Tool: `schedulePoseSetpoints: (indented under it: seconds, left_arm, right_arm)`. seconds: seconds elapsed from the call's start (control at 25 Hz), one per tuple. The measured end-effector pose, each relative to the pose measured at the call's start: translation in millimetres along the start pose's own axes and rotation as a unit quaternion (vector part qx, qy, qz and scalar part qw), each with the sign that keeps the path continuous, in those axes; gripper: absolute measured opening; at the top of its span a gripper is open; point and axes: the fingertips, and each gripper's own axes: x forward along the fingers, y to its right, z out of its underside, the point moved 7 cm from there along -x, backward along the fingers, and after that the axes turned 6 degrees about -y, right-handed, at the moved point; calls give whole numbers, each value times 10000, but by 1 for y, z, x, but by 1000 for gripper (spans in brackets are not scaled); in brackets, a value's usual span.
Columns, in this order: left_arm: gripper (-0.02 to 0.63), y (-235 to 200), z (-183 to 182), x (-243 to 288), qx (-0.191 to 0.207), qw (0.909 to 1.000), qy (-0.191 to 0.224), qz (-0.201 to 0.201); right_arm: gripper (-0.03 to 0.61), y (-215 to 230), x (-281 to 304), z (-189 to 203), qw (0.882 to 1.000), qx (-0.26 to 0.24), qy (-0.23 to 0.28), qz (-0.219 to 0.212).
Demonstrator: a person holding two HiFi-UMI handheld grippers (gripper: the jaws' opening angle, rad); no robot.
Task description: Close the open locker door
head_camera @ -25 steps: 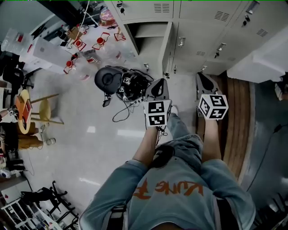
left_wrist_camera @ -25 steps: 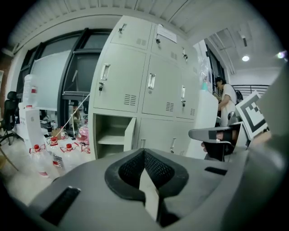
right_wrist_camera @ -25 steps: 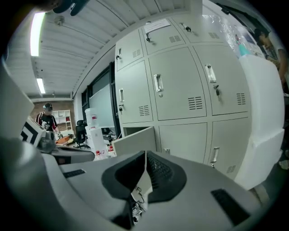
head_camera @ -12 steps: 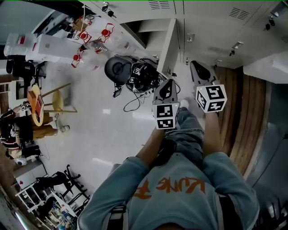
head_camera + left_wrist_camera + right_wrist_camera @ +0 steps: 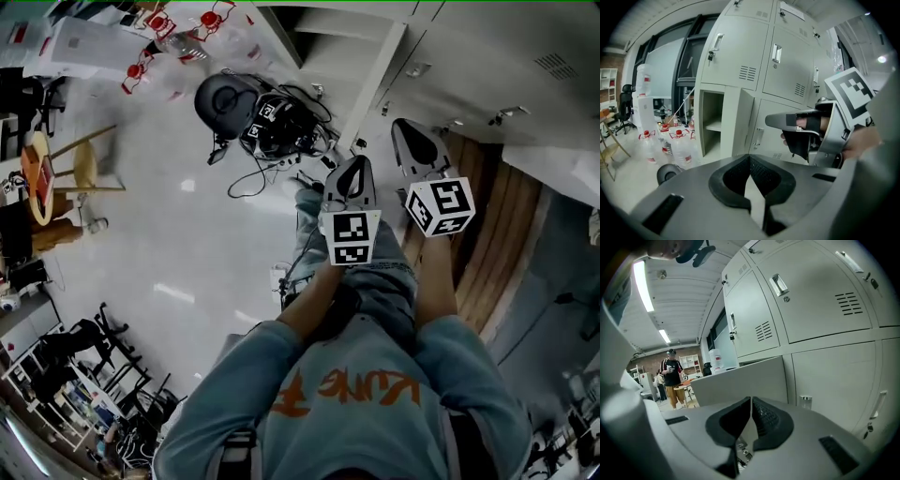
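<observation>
The open locker door (image 5: 371, 86) stands edge-on out of the lower row of grey lockers (image 5: 487, 37), and an empty compartment with a shelf (image 5: 323, 52) lies to its left. My left gripper (image 5: 350, 174) is shut and empty, held in the air short of the door's free edge. In the left gripper view the door (image 5: 740, 123) and the compartment (image 5: 711, 125) lie straight ahead beyond my left gripper (image 5: 750, 160). My right gripper (image 5: 413, 142) is shut and empty, to the right of the door. The door's face (image 5: 745, 380) stretches across just past my right gripper (image 5: 751, 401).
A dark bag with tangled cables (image 5: 272, 117) lies on the floor left of the door. Large water bottles (image 5: 178, 42) stand beyond it. A wooden bench (image 5: 487, 234) runs along the lockers on the right. Chairs (image 5: 66, 169) are far left; a person (image 5: 670, 376) stands far off.
The person has stepped toward the lockers. Both grippers are now nearer the open door, and the lockers have shifted up and right in the head view. Both grippers stay shut.
</observation>
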Motion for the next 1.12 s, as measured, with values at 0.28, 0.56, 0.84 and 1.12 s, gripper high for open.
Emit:
schedulePoseSetpoints:
  seconds: [0.28, 0.56, 0.84, 1.12]
  left_arm:
    - [21, -17, 3, 16, -210, 9991, -111, -364]
    - [21, -34, 4, 20, -341, 9976, -100, -597]
    - [21, -72, -5, 18, -345, 9955, -20, -881]
    - [21, -116, -20, 27, -253, 9941, 18, -1054]
  right_arm:
    - [32, -7, 31, -3, 9992, -94, -65, -377]
    - [32, -18, 50, -5, 9970, -192, -125, -739]
    - [32, -36, 78, -17, 9954, -137, -110, -938]
    - [34, -47, 105, -24, 9964, -70, -146, -832]
